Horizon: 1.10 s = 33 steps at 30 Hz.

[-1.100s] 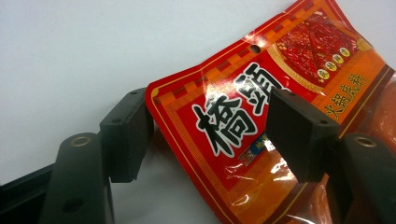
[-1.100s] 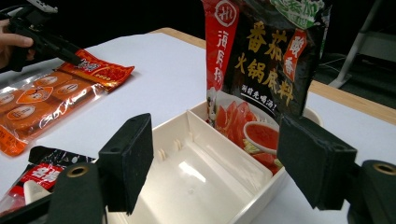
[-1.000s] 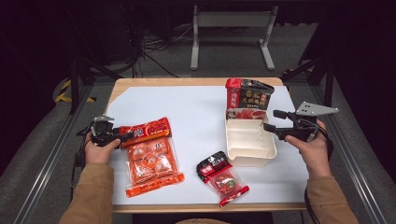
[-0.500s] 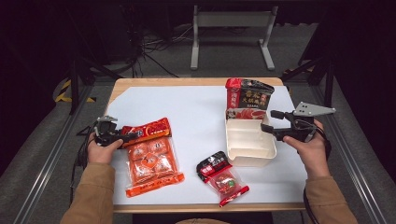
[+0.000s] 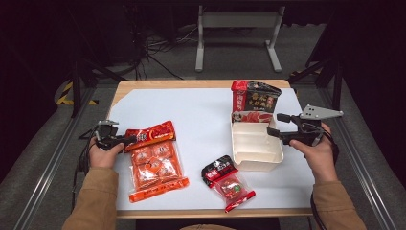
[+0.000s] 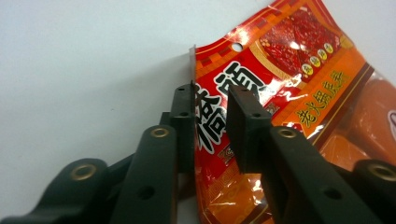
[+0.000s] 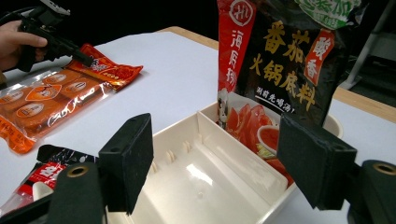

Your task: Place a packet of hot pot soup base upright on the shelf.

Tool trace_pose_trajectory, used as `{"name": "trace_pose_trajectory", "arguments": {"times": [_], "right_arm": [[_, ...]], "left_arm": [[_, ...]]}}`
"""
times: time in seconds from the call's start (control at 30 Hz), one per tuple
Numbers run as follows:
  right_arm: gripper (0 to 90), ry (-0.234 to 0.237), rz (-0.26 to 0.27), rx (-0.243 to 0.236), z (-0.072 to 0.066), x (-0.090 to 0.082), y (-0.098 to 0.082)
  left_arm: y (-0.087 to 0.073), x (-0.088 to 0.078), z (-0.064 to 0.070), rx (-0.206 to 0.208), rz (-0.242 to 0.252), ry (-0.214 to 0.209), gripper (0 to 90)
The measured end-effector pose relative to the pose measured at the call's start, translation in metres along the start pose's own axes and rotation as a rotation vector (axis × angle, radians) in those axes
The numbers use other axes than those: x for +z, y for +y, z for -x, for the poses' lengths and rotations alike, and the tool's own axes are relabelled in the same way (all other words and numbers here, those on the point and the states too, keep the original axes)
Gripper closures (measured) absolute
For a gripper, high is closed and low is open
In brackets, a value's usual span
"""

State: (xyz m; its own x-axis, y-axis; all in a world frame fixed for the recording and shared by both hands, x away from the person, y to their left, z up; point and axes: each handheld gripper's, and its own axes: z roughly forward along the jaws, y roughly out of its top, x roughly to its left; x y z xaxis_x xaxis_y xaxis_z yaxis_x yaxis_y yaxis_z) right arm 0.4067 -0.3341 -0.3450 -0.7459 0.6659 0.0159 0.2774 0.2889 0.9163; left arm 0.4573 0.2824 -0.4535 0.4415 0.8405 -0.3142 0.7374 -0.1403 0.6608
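A red-orange sauce packet (image 5: 151, 133) lies at the table's left, partly on a larger orange pack (image 5: 154, 165). My left gripper (image 5: 131, 139) is at its left end. In the left gripper view the packet (image 6: 280, 79) has its edge between the jaws of that gripper (image 6: 212, 100). The jaws have just been closing and a narrow gap still shows between the pads. My right gripper (image 5: 274, 124) hovers open over the right rim of a white divided tray (image 5: 256, 163). In the right gripper view its jaws (image 7: 217, 154) stand wide above the tray (image 7: 187, 130) with nothing between them.
A black and red pouch (image 5: 253, 100) stands upright at the tray's far end, close ahead of the right jaws (image 7: 280, 60). A small black and red packet (image 5: 227, 179) lies near the front edge. White table surface (image 5: 201, 120) lies bare between the two hands.
The left gripper's jaws have narrowed around the end of the red-orange packet. Neither hand has shifted, and the right gripper stays as it was.
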Motion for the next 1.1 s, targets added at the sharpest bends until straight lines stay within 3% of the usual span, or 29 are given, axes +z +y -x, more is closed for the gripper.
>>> {"name": "trace_pose_trajectory", "arguments": {"times": [0.27,0.53,0.83,1.1], "right_arm": [[28.0,-0.002,0.004,-0.005,0.000,0.000,0.000],[31.8,0.000,0.021,-0.003,0.000,-0.001,0.000],[41.2,0.036,0.037,0.000,-0.001,-0.004,0.000],[45.9,0.043,0.040,0.000,-0.004,-0.008,0.005]], "left_arm": [[0.000,0.002,0.003,0.002,-0.008,-0.032,88.3],[0.001,0.000,0.006,0.017,-0.003,-0.019,89.9],[0.004,-0.011,0.011,0.036,0.045,-0.017,90.0],[0.009,-0.031,0.020,0.040,0.119,-0.054,90.0]]}}
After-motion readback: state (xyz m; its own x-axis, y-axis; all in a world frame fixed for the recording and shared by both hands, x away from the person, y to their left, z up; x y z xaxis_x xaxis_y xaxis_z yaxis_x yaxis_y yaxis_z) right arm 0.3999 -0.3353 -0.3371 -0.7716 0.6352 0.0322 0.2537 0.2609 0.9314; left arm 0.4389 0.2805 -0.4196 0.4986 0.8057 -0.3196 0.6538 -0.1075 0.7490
